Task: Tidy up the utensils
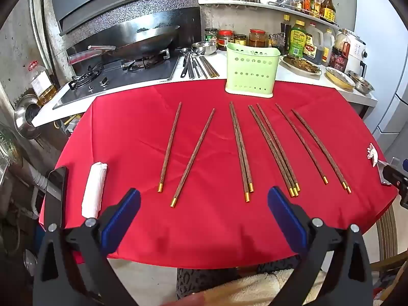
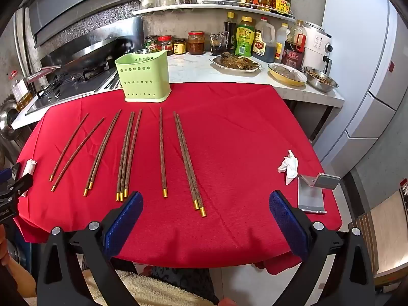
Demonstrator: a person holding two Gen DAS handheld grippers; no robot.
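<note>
Nearest the lens in the left wrist view, the left gripper [image 1: 204, 199] is seen with its blue pads [image 1: 122, 214] spread wide and nothing between them, held above the near edge of a red tablecloth [image 1: 216, 234]. The right gripper [image 2: 206, 202] is likewise released and empty in its own view, above the same near edge. The chopsticks [image 1: 241, 150] are laid out on the cloth in a loose fan, their gold-capped ends toward the camera: two singles at the left, then a touching pair, a bundle of three, another single and a further pair at the right. A pale green holder [image 1: 251, 72] with rows of holes is stood upright at the far edge of the cloth, beyond the chopsticks' tips and apart from them. A rolled white napkin [image 1: 94, 188] and a dark phone [image 1: 56, 193] are placed at the cloth's left edge, and a crumpled tissue [image 2: 289, 165] and a metal stand [image 2: 313, 191] at its right. Behind, a wok [image 1: 142, 40] is seen on the stove, with more utensils, jars and bottles on the counter.
</note>
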